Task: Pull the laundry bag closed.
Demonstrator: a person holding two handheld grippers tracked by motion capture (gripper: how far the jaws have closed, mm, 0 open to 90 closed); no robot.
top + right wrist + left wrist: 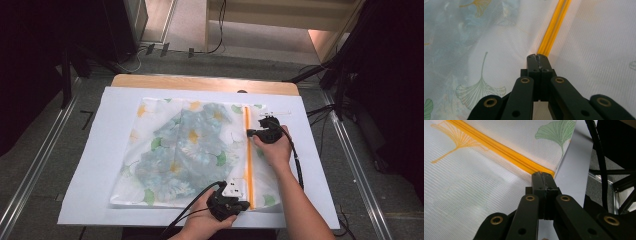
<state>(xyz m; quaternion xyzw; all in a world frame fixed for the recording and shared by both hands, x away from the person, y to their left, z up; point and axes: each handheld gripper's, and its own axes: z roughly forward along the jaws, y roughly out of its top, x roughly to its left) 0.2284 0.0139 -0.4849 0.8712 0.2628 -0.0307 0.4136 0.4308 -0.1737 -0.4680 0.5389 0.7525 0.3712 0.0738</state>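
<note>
High view — a white mesh zip bag printed with green and yellow ginkgo leaves (pixel 185 150) lies flat on a white sheet (pixel 90 165) that covers a light wooden table (pixel 200 81). Pale blue patterned cloth shows through the mesh. An orange zipper (pixel 248 155) runs along the bag's right side, from far edge to near edge. The left gripper (pixel 231 201) sits at the near end of the zipper, held by a hand at the bottom edge. The right gripper (pixel 256 132) meets the zipper near its far end, its hand resting on the bag's right margin.

Left gripper view — the two black jaws are pressed together, tips set against the near end of the orange zipper (pixel 506 153) at the bag's corner. A green leaf print lies just beyond, the white sheet to the right. Whether fabric is pinched between the tips cannot be told.

Right gripper view — jaws closed tight, tips touching the orange zipper (pixel 554 27) — whether they pinch a pull tab cannot be told. White mesh (pixel 599 50) lies on either side.
</note>
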